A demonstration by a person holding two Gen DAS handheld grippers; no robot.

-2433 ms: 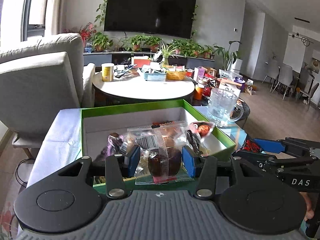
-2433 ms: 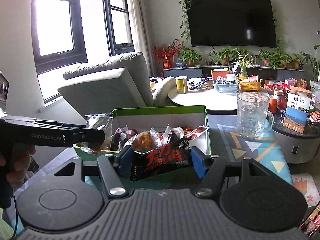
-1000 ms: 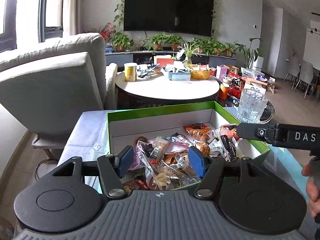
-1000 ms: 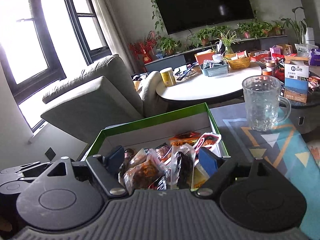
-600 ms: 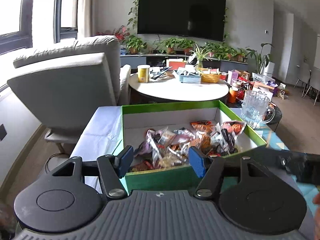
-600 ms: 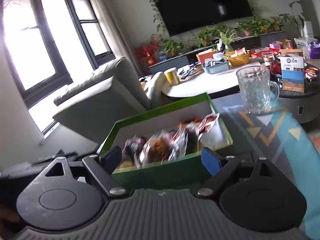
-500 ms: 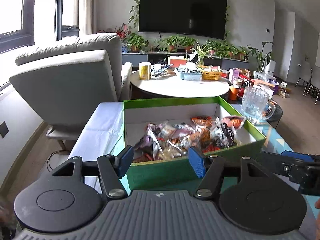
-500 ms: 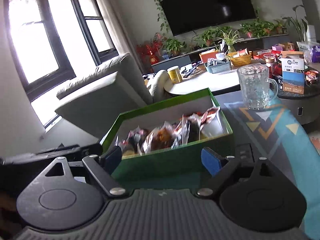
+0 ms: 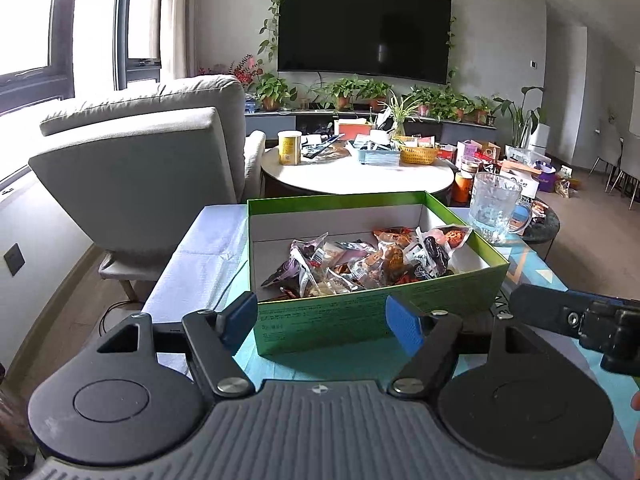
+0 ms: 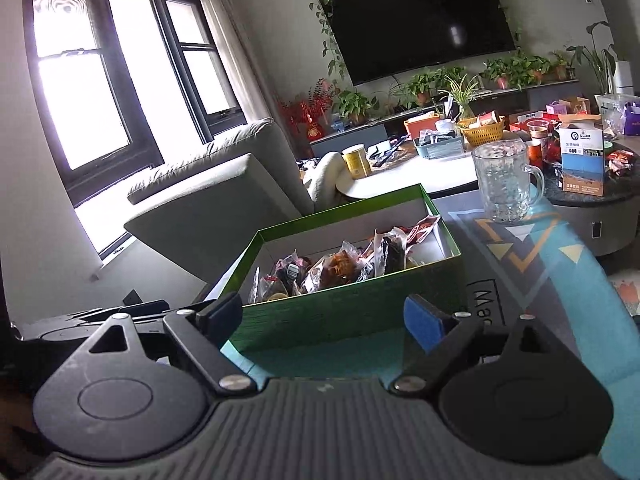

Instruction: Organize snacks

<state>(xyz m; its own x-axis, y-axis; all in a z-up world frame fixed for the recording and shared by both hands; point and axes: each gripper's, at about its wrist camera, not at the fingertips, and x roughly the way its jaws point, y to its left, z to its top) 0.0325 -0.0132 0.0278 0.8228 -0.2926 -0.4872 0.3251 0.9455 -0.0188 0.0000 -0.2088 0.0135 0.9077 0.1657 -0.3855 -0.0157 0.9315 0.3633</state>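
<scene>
A green open box (image 9: 372, 312) sits on the patterned table, and it also shows in the right wrist view (image 10: 344, 308). Several wrapped snacks (image 9: 368, 262) lie piled inside it; they also show in the right wrist view (image 10: 340, 266). My left gripper (image 9: 322, 318) is open and empty, held in front of the box's near wall. My right gripper (image 10: 324, 318) is open and empty, also before the near wall. The right gripper's arm (image 9: 580, 320) shows at the right of the left wrist view.
A glass mug (image 9: 494, 206) stands on the table right of the box, also in the right wrist view (image 10: 504, 178). A grey armchair (image 9: 152, 160) is at the left. A cluttered round white table (image 9: 356, 170) stands behind the box.
Both grippers dropped their snack packets into the box, opened, and drew back toward me. The box now appears farther away and whole.
</scene>
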